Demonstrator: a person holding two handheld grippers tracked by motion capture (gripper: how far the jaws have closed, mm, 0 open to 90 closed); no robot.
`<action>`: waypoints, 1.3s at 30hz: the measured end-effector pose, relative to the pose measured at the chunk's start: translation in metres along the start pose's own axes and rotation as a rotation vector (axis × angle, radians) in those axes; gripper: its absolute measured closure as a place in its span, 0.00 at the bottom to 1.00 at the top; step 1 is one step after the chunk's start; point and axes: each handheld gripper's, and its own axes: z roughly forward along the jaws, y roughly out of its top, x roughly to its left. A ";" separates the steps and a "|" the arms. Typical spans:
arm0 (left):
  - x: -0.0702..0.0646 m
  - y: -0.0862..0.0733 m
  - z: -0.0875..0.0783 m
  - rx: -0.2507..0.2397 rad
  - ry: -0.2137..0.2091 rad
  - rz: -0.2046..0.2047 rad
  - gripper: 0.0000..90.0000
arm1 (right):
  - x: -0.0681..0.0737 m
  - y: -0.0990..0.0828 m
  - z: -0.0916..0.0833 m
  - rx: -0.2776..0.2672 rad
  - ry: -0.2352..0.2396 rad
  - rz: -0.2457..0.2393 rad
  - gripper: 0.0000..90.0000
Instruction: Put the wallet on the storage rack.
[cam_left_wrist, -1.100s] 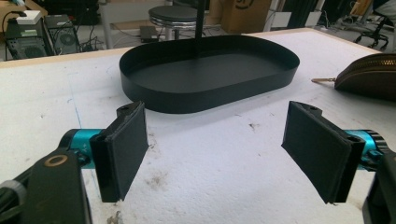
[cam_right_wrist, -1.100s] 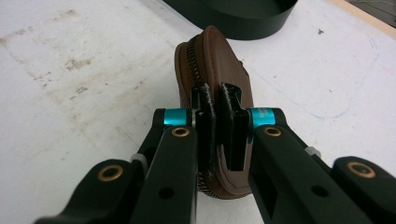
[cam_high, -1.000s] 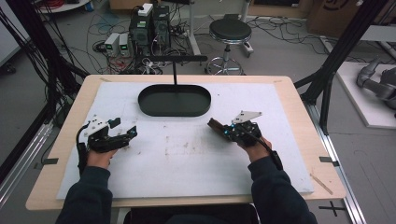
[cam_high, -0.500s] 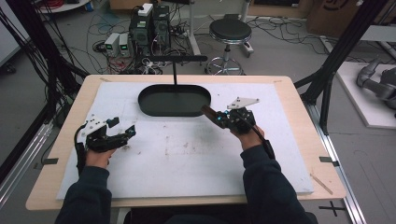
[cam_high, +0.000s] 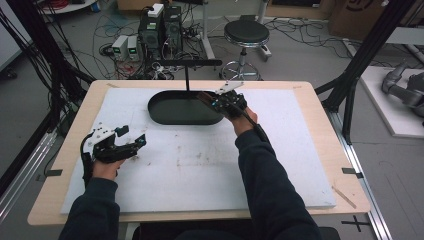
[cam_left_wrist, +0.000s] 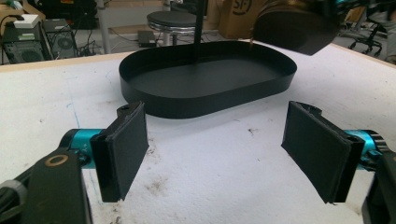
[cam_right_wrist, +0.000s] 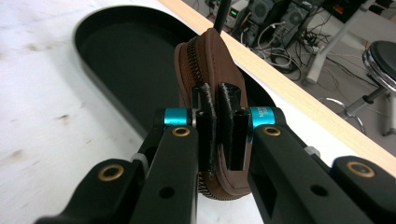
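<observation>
Since the earlier frame the right tool (cam_high: 216, 102) has travelled from mid-bench to the far right rim of the black oval tray (cam_high: 165, 116), clamped on a brown zipped pouch (cam_right_wrist: 211, 63) held on edge above the tray. The left tool (cam_high: 131, 143) rests near left, jaws apart and empty. Judging by this, delivery is underway; next comes lowering and releasing inside the tray.
</observation>
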 end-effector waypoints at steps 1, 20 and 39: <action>0.000 0.000 0.000 -0.002 0.000 0.000 0.25 | 0.000 0.000 0.000 0.000 0.000 0.000 0.96; 0.002 -0.002 -0.001 -0.005 -0.008 -0.016 0.25 | 0.004 0.001 0.048 -0.019 -0.064 0.060 0.53; -0.007 0.005 0.006 -0.026 -0.026 -0.032 0.22 | -0.045 -0.096 -0.065 0.007 0.099 0.186 0.32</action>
